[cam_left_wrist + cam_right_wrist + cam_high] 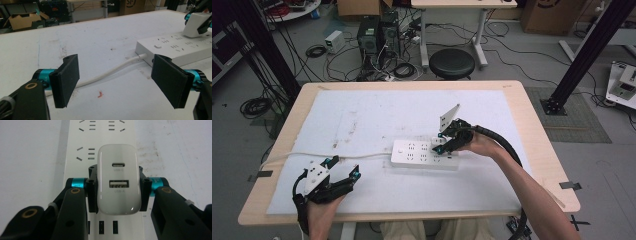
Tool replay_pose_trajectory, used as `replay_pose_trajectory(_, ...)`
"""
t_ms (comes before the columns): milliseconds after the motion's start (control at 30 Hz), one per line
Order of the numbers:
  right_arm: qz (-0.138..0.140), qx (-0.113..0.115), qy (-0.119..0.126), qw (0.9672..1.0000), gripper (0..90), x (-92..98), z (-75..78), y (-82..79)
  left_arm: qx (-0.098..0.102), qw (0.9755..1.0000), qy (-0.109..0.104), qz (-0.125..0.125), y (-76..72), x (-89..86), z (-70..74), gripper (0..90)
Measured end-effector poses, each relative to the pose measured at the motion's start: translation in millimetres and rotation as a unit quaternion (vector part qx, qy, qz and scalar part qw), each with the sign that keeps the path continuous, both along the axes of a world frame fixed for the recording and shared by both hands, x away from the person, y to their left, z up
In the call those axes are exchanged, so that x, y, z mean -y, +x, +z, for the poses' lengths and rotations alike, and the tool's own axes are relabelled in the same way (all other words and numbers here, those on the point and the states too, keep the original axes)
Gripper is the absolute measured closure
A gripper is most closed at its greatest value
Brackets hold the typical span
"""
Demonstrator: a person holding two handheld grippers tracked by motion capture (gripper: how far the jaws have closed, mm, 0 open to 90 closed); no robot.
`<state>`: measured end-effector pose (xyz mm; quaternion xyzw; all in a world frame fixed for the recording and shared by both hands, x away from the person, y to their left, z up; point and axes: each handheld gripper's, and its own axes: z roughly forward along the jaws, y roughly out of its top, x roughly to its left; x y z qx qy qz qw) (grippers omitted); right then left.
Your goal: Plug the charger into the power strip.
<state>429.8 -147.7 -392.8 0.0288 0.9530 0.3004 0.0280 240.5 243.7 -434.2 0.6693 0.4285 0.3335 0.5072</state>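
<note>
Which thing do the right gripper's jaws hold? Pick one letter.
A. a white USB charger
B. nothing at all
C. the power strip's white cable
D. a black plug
A: in the right gripper view the right gripper has its jaws clamped on both sides of the white USB charger, over the power strip.

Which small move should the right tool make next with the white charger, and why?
Probably press straight down. The right tool is shut on the white rectangular USB charger, which sits over the white plastic power strip above its sockets; whether its pins are fully seated cannot be told.
</note>
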Motion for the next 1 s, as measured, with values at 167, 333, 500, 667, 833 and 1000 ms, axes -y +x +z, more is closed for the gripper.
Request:
replay_pose_trajectory(167,0.0,0.006,-0.001,1.0,64.1,-0.6,-0.2,-1.9,-0.001,1.0,0.001,0.0,2.7,-1.0,0.4,22.7)
replay_pose_trajectory(333,-0.001,-0.011,0.006,0.9999,64.1,1.0,-1.5,3.2,-0.001,1.0,0.003,-0.005,3.9,2.8,1.9,22.7)
replay_pose_trajectory(500,0.002,-0.01,0.002,0.9999,64.1,-0.3,-1.2,3.2,-0.002,1.0,0.003,-0.004,5.0,2.3,2.5,22.9)
replay_pose_trajectory(667,0.003,0.014,-0.008,0.9999,64.1,-2.2,-0.7,-4.0,-0.001,1.0,0.006,-0.005,5.3,2.7,3.5,22.9)
replay_pose_trajectory(833,0.006,0.025,-0.012,0.9996,64.1,-3.6,-1.1,-6.2,-0.002,1.0,0.006,-0.004,4.7,2.7,2.9,22.9)
replay_pose_trajectory(1000,0.005,-0.006,0.006,0.9999,64.0,-0.3,-3.5,2.1,-0.001,1.0,0.001,0.001,2.9,0.6,2.9,22.9)
